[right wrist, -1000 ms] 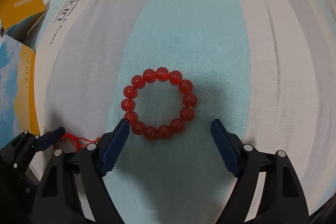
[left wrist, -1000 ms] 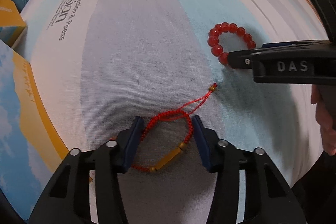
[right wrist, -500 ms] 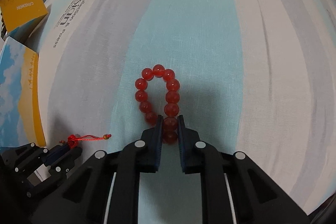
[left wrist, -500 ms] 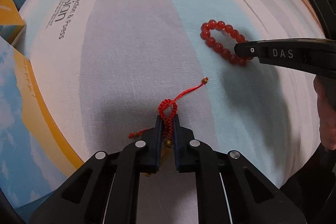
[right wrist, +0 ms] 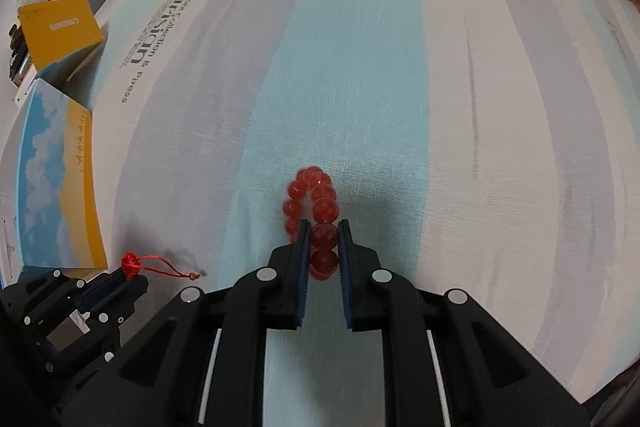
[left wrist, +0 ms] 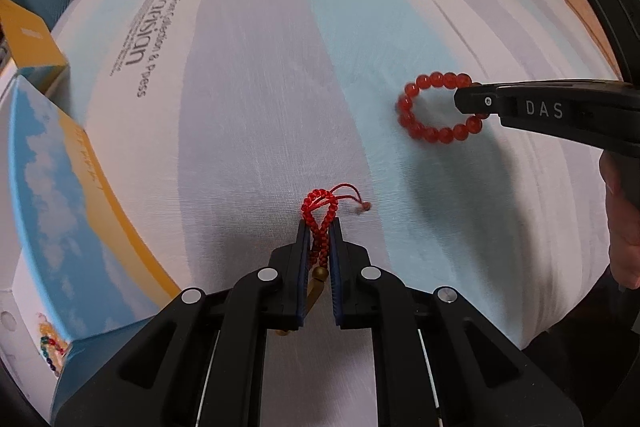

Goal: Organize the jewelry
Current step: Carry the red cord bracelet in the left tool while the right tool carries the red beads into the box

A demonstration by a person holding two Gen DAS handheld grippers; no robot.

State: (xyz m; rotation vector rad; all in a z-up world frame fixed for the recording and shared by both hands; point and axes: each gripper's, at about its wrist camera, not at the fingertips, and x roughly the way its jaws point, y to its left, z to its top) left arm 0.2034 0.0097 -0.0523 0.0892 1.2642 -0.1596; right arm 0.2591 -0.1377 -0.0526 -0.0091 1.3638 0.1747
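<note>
Now the red braided cord bracelet [left wrist: 320, 223] is sitting pinched in the left tongs [left wrist: 319, 227], while the red bead bracelet [right wrist: 316, 211] is sitting clamped in the right tongs [right wrist: 323, 231], both just above the striped bed sheet [right wrist: 380, 67]. Neither is stored yet; the blue-and-yellow box [left wrist: 52, 195] lies left, with open sheet between.
</note>
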